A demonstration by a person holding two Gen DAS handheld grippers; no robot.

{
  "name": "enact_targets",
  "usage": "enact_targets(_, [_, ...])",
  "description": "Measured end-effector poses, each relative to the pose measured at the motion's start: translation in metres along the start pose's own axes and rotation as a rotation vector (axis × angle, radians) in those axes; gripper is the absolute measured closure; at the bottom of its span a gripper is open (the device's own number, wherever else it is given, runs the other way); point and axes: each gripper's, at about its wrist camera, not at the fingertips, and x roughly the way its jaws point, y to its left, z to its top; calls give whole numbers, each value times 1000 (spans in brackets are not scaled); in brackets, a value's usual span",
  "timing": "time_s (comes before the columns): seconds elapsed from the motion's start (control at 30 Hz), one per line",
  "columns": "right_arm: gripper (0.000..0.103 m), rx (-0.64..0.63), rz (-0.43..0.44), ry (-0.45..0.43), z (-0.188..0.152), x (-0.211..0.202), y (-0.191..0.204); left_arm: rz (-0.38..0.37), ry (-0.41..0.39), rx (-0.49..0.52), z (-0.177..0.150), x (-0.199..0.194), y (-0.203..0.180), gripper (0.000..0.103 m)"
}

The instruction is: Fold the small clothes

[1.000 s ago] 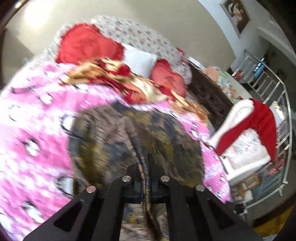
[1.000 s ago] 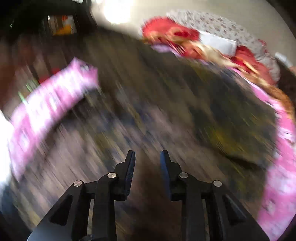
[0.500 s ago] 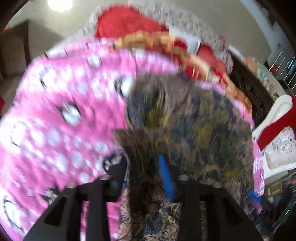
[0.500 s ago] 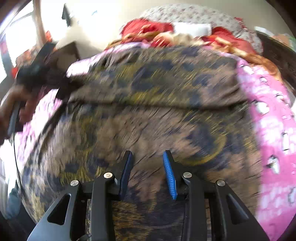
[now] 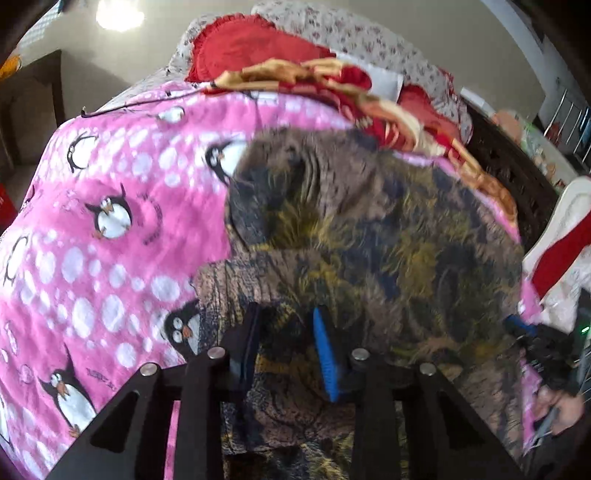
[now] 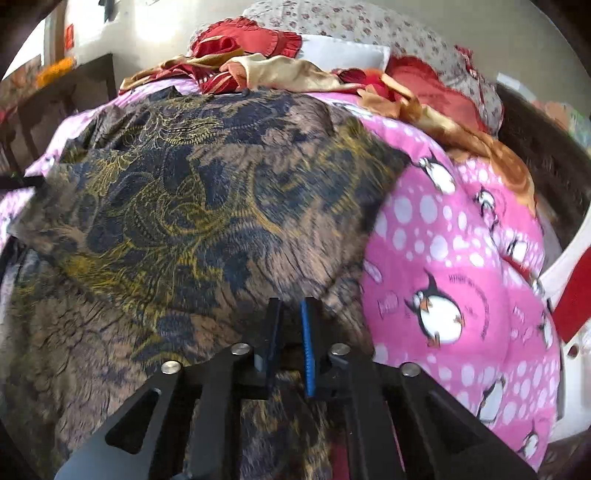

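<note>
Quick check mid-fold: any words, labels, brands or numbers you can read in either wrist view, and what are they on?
No text here can be read.
Curved dark lettering beside the penguins on the pink penguin-print fleece blanket: too blurred to read in the left wrist view.
The same printed lettering around the penguin on that blanket in the right wrist view: also blurred.
The brown, navy and gold patterned garment shows no visible label or tag.

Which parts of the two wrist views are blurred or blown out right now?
Left wrist: the patterned brown garment is motion-smeared, the ceiling light glares at top left. Right wrist: garment weave fairly crisp, the penguin blanket slightly soft, the window area washed out. Both bend strongly at the edges.
</note>
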Motion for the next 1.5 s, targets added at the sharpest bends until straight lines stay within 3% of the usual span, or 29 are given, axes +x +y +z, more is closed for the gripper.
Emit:
enact_targets(0.07, [94,-20,2,15,0,-2,1,17,0,25,0,5,-2,70])
enact_targets(0.17, [94,41,78,66,15,-8,-12,32,6,45,-2,14,-1,67])
enact_targets(0.3, [91,198,120,-73,57,-35,-39,36,-48,71,-13,15,-1,65])
enact_targets(0.4, [84,228,87,-51,77,-13,-38,18,-73,61,-17,14,-1,58])
enact_targets(0.47, [80,193,30,55,77,24,-32,-59,-57,41,-14,16,1,28])
enact_targets(0.53, [79,120,-12,45,70,37,-22,-97,-6,85,-11,20,-7,14])
enact_targets(0.6, [78,79,-34,49,70,35,-16,-24,15,132,-7,19,-19,21])
enact_targets(0.63, [78,65,-39,65,72,31,-15,21,0,134,-6,12,-24,34])
enact_targets(0.67, [78,79,-45,67,74,22,-14,28,-31,131,-6,1,-30,39])
enact_targets(0.77, [78,152,23,-37,69,-19,-12,-51,-106,118,-14,-25,-46,39])
enact_targets(0.83, [76,150,66,-95,52,-38,2,-18,-84,133,-24,-16,-55,39])
enact_targets(0.9, [70,170,50,-57,29,-30,12,33,22,127,-40,19,-54,39])
enact_targets(0.97, [70,237,30,37,3,-5,10,98,-41,236,-46,20,-69,37])
enact_targets(1.03, [70,298,84,-54,-18,-2,3,113,-43,242,-45,21,-72,37])
enact_targets(1.2, [69,232,33,-14,-6,-2,15,56,-55,230,-43,18,-63,37])
enact_targets(1.3, [69,238,-3,41,2,-14,22,27,-71,210,-44,-5,-53,37])
enact_targets(1.4, [69,228,17,-26,4,-43,34,89,-83,133,-46,-17,-27,33])
enact_targets(1.47, [69,180,-29,-85,10,-49,42,32,-32,40,-44,-6,-2,34])
enact_targets(1.5, [63,179,-40,-83,15,-42,44,28,-40,50,-43,-7,-2,33])
